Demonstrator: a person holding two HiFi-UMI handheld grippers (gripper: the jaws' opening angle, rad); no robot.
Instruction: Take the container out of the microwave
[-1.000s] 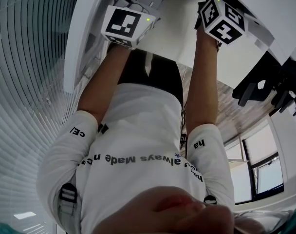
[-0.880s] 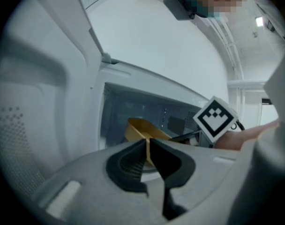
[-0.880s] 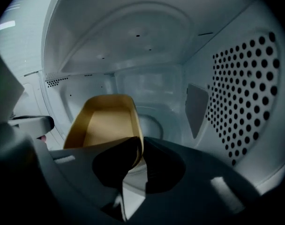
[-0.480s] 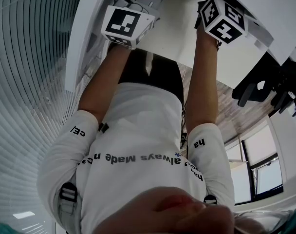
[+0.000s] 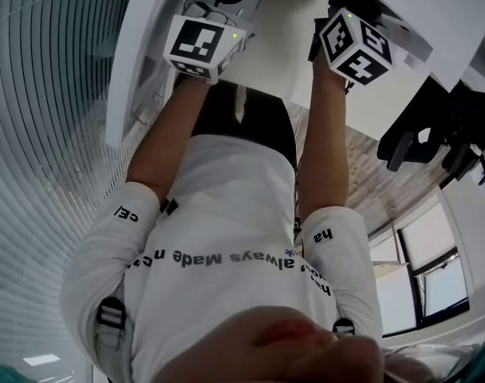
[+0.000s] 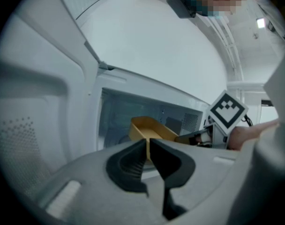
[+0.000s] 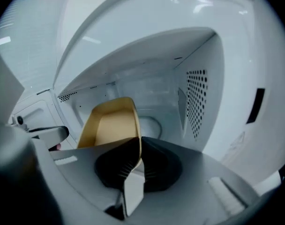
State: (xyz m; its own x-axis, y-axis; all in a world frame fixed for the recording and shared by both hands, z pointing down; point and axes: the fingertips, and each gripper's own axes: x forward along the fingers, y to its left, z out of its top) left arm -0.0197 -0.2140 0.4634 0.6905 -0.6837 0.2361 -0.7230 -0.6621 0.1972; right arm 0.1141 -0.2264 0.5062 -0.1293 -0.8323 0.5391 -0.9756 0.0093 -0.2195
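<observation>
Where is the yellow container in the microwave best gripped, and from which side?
Its thin upright side wall at the near end, coming in through the microwave front. The container is an open tray, so jaws can straddle the wall; the right gripper pinches it so.

White shirt [image 5: 226, 214] with black lettering filling middle of head view, strap buckle [image 5: 111, 316] sitting at shoulder. Black chair [image 5: 410, 144] standing on wood-plank floor [image 5: 370, 178] at right. Window [image 5: 434, 263] showing lower right. Ribbed slatted surface [image 5: 43, 134] curving along left. Ceiling light [image 6: 260, 22] glowing in left gripper view.
</observation>
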